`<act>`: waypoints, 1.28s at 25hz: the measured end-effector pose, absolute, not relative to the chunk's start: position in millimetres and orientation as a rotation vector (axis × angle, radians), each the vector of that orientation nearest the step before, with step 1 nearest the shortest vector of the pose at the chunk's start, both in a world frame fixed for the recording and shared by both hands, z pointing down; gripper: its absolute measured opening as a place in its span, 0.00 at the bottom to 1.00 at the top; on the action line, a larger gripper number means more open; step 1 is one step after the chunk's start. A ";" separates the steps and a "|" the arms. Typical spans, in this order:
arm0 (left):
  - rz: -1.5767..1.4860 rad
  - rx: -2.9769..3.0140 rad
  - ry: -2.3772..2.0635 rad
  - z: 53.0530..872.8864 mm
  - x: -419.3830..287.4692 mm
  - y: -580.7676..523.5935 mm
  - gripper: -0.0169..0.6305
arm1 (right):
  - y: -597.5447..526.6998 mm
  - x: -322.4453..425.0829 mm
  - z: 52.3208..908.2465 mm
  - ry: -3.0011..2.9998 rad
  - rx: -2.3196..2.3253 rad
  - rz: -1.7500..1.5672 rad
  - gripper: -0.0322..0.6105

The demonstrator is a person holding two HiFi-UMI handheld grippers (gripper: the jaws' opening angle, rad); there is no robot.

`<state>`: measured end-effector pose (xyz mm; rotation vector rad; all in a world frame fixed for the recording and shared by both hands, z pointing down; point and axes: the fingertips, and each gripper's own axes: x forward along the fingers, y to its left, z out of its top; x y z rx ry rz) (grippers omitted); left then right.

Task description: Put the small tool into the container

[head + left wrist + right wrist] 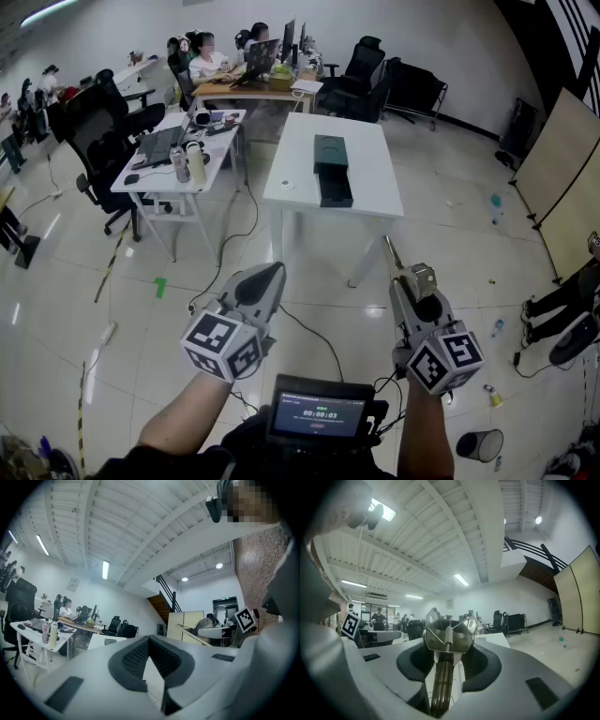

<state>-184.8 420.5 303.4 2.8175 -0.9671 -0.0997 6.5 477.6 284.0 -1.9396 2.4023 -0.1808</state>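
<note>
**Small tool clamped in the right gripper, container far off on the table**

The small tool was shown best in the right gripper view. It was a bare metal piece with two long handles pressed side by side, a coil spring up its middle, and a flared head with a holed ear on either side. The right gripper was closed on those handles, its pads kept part-way apart by them. In the head view the same tool was seen only as a small metal shape jutting from the jaws at near right, held in the air above the floor.

The container was shown only in the head view. It was a dark box lying in two parts, one just beyond the other, on a white table far ahead and well apart from both grippers.

The left gripper was held at near left. In its own view the jaws were seen brought together at the tips, with nothing gripped.

Tiled floor with a green mark lay between the person and the table. A desk with a laptop and bottles and a black office chair stood at far left, with seated people beyond. A beige panel stood at right. A small screen and a bin were nearest.
</note>
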 end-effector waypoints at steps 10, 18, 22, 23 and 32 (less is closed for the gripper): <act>-0.119 2.789 -0.940 308.8 -231.9 394.2 0.04 | 458.6 -41.0 285.9 2.376 -1.945 -0.217 0.30; -0.081 2.777 -0.963 326.2 -212.9 338.0 0.04 | 392.4 -22.5 297.9 2.386 -1.914 -0.240 0.30; -0.059 2.768 -1.001 325.3 -180.2 291.8 0.04 | 343.8 10.7 299.1 2.406 -1.880 -0.227 0.30; -0.057 2.770 -1.010 322.5 -171.4 279.3 0.04 | 331.1 19.3 297.6 2.407 -1.869 -0.230 0.30; -0.051 2.763 -1.124 299.8 -98.4 179.9 0.04 | 225.3 98.5 286.5 2.447 -1.780 -0.249 0.30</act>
